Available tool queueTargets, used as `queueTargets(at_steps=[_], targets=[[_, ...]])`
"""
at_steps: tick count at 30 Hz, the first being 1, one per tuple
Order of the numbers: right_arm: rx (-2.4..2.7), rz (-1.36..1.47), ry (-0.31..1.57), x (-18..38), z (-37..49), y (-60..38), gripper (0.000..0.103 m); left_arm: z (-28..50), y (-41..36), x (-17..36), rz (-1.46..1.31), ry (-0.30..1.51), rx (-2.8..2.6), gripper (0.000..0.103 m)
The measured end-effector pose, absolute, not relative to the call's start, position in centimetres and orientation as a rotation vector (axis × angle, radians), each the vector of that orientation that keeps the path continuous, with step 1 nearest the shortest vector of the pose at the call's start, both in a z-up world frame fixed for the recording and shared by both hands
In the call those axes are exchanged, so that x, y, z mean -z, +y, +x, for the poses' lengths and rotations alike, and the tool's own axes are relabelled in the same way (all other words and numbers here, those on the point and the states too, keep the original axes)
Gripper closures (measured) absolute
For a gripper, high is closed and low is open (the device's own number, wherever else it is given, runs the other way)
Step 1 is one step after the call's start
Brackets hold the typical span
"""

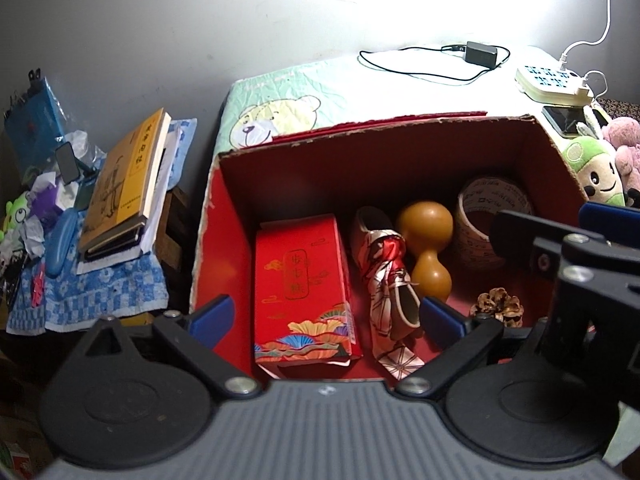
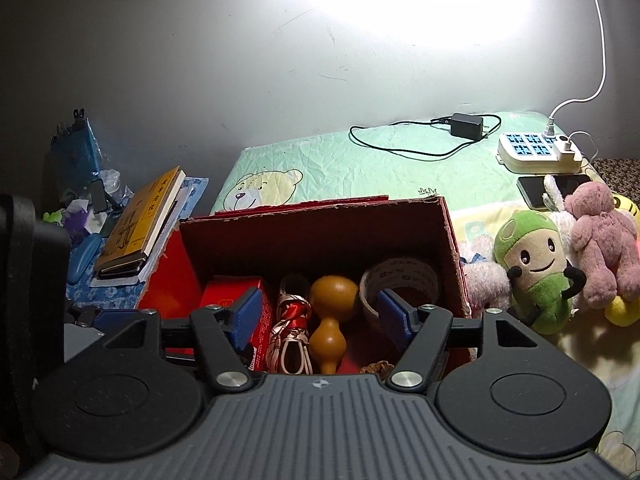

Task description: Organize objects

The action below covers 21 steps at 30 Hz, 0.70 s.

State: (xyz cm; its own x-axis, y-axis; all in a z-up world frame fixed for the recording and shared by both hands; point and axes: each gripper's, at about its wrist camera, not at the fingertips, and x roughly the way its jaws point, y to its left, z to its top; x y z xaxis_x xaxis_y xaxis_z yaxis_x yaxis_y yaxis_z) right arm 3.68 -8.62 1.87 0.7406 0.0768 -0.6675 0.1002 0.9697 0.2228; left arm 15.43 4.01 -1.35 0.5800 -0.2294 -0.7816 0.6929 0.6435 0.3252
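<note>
Left wrist: both tongs gaping, empty; smooth gourd in cardboard box.

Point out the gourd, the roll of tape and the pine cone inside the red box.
gourd (image 1: 425,220): left wrist view, on its upper bulb.
roll of tape (image 1: 476,240): left wrist view, on its printed outer wall.
pine cone (image 1: 500,305): left wrist view, on its scales.

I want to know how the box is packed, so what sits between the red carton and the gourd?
A small shoe wrapped in a red-and-white scarf lies between the red carton and the gourd, clearest in the left wrist view.
</note>
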Motion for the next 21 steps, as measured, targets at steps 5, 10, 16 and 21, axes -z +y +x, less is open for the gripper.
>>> queueTargets(at_steps=[5, 10, 16, 21], targets=[[0.029, 0.244, 0.764, -0.9, 4.8, -8.7, 0.036, 16.5, 3.8, 2.1, 0.666, 0.801, 0.575, 0.004], [0.03, 0.256, 0.792, -0.1, 5.4, -8.8, 0.036, 17.1, 3.7, 2.9, 0.668, 0.829, 0.571, 0.004], [0.026, 0.259, 0.791, 0.1, 5.7, -9.0, 0.036, 17.1, 3.4, 3.4, 0.683, 0.833, 0.57, 0.004], [0.035, 0.276, 0.797, 0.3, 5.8, -9.3, 0.036, 17.2, 3.4, 3.8, 0.681, 0.85, 0.563, 0.004]])
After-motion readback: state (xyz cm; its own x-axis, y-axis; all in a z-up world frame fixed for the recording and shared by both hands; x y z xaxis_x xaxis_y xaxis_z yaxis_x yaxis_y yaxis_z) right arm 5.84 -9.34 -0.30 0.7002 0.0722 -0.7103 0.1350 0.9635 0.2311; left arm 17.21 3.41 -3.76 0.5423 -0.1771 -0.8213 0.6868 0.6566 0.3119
